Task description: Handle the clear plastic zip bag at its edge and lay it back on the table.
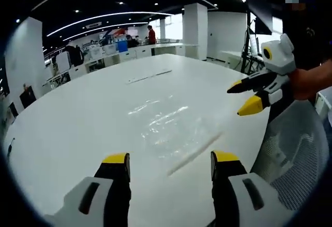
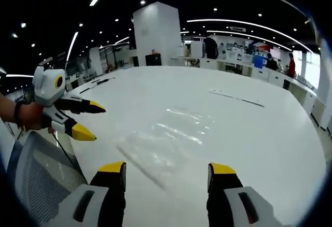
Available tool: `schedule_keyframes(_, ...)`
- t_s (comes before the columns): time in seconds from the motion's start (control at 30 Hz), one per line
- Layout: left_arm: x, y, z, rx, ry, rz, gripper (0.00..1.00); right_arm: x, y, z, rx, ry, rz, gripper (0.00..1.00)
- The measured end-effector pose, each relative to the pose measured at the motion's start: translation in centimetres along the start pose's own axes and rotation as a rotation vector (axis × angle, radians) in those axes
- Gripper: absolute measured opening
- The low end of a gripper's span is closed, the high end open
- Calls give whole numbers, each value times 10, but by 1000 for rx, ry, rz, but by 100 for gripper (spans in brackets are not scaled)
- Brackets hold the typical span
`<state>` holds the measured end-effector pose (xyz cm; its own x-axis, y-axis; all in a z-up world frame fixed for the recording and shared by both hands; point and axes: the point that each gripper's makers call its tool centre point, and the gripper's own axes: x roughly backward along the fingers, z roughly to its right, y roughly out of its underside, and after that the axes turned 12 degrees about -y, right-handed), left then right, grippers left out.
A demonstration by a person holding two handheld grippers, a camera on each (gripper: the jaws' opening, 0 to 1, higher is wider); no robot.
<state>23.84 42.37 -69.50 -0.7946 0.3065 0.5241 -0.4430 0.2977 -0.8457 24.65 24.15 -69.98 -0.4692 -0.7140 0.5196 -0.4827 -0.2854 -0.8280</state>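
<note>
Both grippers agape, seemingly empty, bag flat

Bright ceiling strip lights glare off the white table; fisheye edges bend, far background soft.

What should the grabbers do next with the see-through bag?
Probably lower the right gripper to the bag's near edge. The bag lies flat on the table, untouched, and the jaws are open just short of its zip strip. The left gripper also hovers open.
</note>
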Motion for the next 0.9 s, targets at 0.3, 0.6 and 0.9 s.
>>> schedule_keyframes(0.3,10,-1,-5,29,-20,13,63,11,-2,2,-29,9,50,74)
schedule_keyframes(0.6,15,9,-11,27,-60,-10,61,30,0,11,-112,58,109,79)
schedule_keyframes(0.9,18,4,-8,31,-54,2,62,44,9,12,-129,84,113,82)
